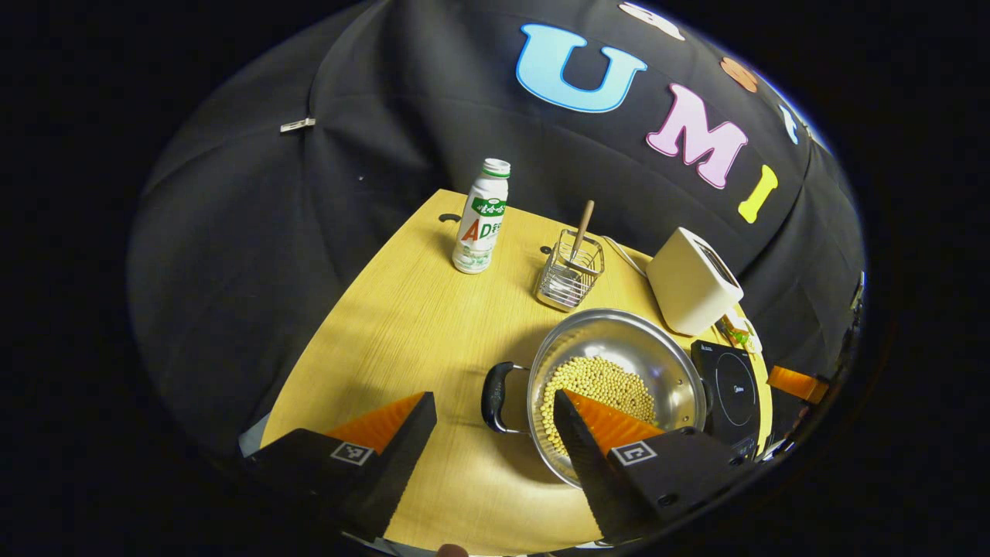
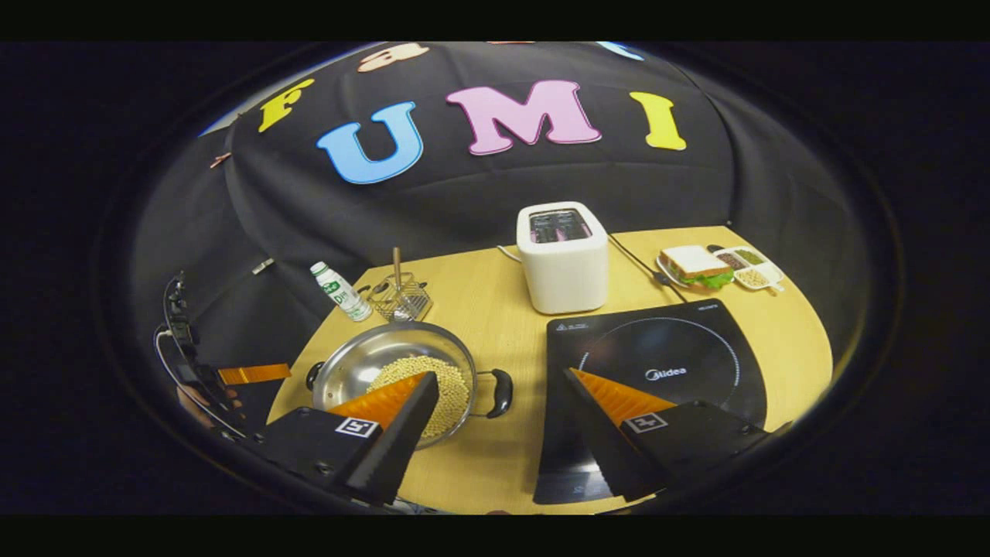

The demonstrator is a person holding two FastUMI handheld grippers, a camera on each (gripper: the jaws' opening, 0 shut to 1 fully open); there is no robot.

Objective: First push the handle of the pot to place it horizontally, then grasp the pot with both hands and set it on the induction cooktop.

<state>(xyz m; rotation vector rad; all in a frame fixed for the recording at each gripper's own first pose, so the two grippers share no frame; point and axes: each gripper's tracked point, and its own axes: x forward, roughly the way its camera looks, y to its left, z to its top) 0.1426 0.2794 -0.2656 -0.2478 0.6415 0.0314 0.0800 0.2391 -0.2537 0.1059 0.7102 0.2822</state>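
Pot (image 2: 398, 371) sits on table (image 1: 402, 325), left of cooktop (image 2: 657, 371), close beside it but not on it. Steel, holds a layer of small pale beans (image 1: 599, 387). Two loop handles: left handle (image 1: 495, 397) and right handle (image 2: 499, 392), on opposite sides of rim. In right gripper view the line through both handles runs roughly left-right, parallel to near table edge; looks level already, but whether handles are hinged or lying flat, can't tell.

Left gripper (image 1: 495, 406): fingers spread wide, empty. Left handle lies right in the gap btwn the tips, a bit beyond; right finger overlaps pot's near rim in left gripper view, contact not clear.

Right gripper (image 2: 503, 394): fingers spread wide, empty. Right handle sits btwn the tips, just beyond; left finger overlaps pot, right finger overlaps cooktop.

Judgement: each hand is nearest its own-side handle, so both-hand grasp is lined up. Carry is short, rightward.

Far side: bottle (image 1: 481, 219), wire basket (image 1: 571, 272), toaster (image 2: 562, 259).
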